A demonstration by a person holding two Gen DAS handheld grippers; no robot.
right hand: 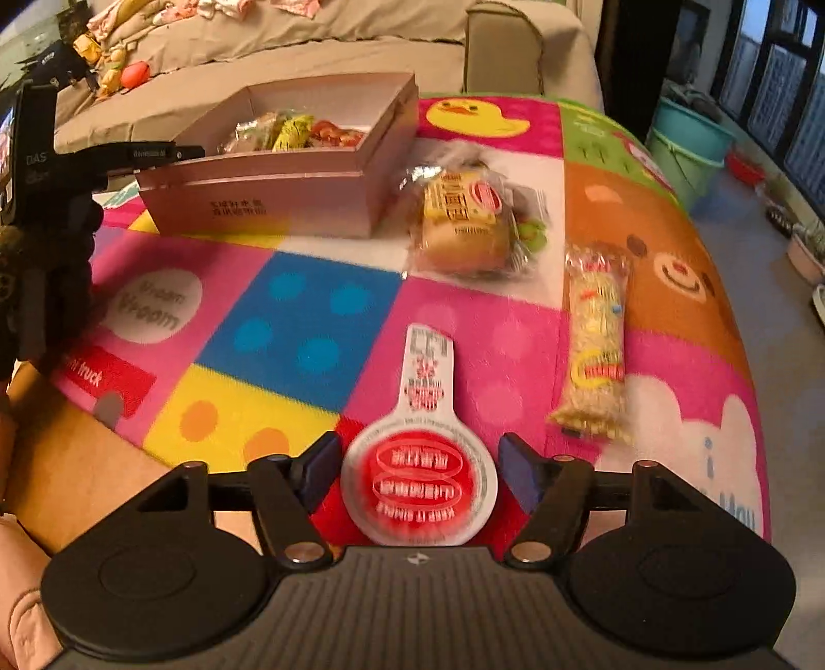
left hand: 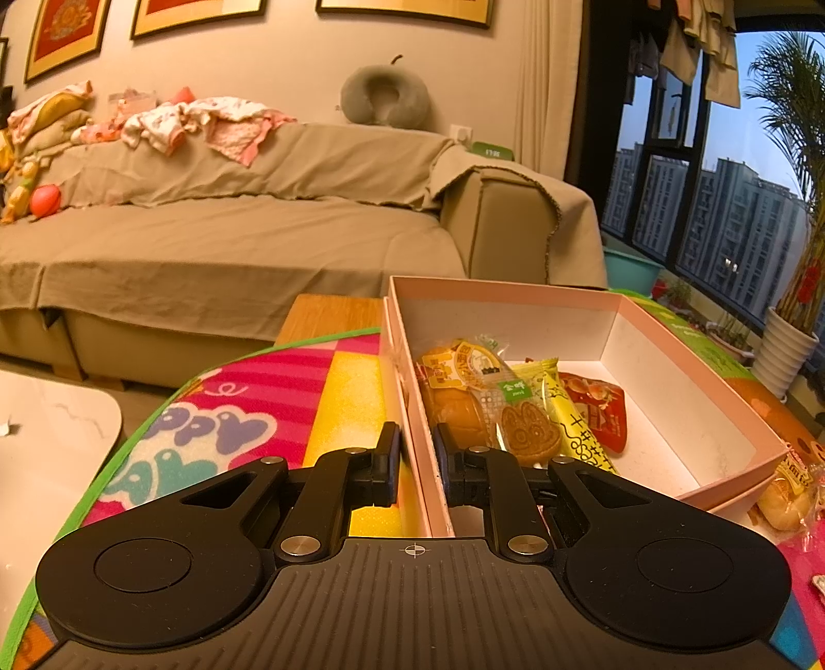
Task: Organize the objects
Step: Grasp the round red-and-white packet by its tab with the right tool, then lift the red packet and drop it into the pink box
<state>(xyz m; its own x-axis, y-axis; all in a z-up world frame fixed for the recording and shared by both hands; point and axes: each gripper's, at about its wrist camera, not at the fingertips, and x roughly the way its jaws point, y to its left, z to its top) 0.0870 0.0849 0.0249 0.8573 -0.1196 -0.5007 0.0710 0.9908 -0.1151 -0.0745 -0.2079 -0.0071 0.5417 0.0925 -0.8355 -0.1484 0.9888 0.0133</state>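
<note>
The open pink cardboard box [right hand: 289,180] sits on the multicoloured play mat [right hand: 289,309], in front of the cloth-covered sofa [right hand: 319,46]. Wrapped snacks [right hand: 294,131] lie inside it. Just right of the box lies a clear-wrapped bun [right hand: 464,227]; right of that, nearer the camera, a long clear-wrapped noodle snack [right hand: 595,350]. A round red-and-white tabbed cup [right hand: 420,464] lies nearest, between the right tongs' [right hand: 417,466] open jaws.

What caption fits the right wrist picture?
Open right gripper straddles a round red snack on the colourful mat.
</note>
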